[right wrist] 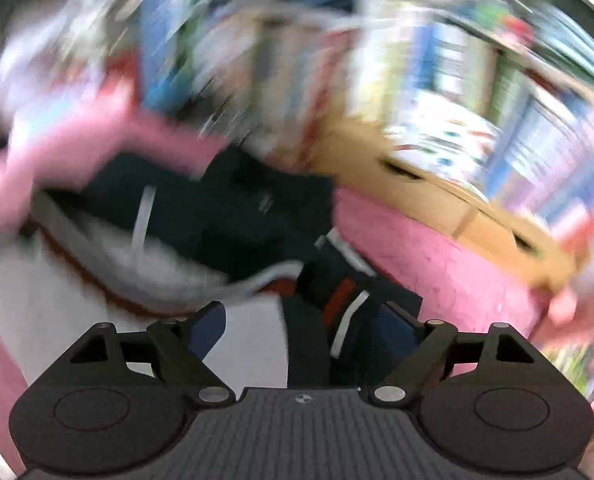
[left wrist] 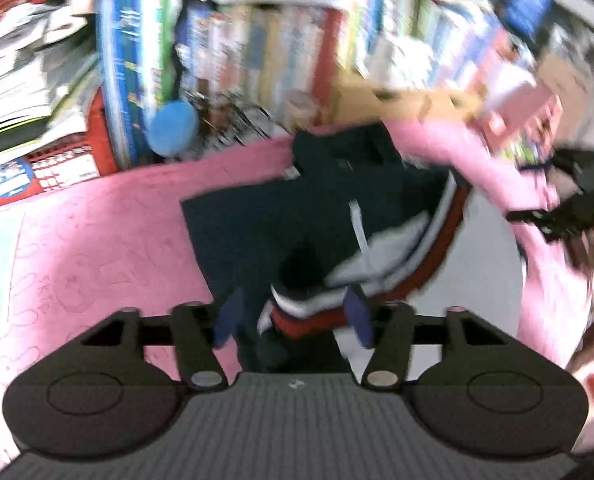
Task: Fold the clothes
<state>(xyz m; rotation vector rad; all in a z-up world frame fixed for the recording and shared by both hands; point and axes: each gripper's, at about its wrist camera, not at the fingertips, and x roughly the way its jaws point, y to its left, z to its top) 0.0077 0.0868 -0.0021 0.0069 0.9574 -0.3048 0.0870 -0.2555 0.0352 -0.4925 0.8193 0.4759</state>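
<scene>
A dark navy garment (left wrist: 297,208) with red and white striped trim and a pale grey lining lies spread on a pink surface (left wrist: 109,232). My left gripper (left wrist: 293,318) hangs over its near edge with the jaws apart. A bunched bit of striped trim (left wrist: 305,316) sits between the blue pads (left wrist: 229,320), and no pad visibly presses on it. In the right wrist view, my right gripper (right wrist: 303,328) stands wide open over the same garment (right wrist: 237,208). A navy fold with a red and white stripe (right wrist: 349,304) lies between its fingers. Both views are motion-blurred.
Shelves packed with books (left wrist: 257,48) rise just behind the pink surface. A red basket (left wrist: 57,164) and paper stacks stand at the left, with a blue soft ball (left wrist: 173,126) beside them. A cardboard box (right wrist: 437,200) borders the right. A pale grey patch (left wrist: 481,264) lies beside the garment.
</scene>
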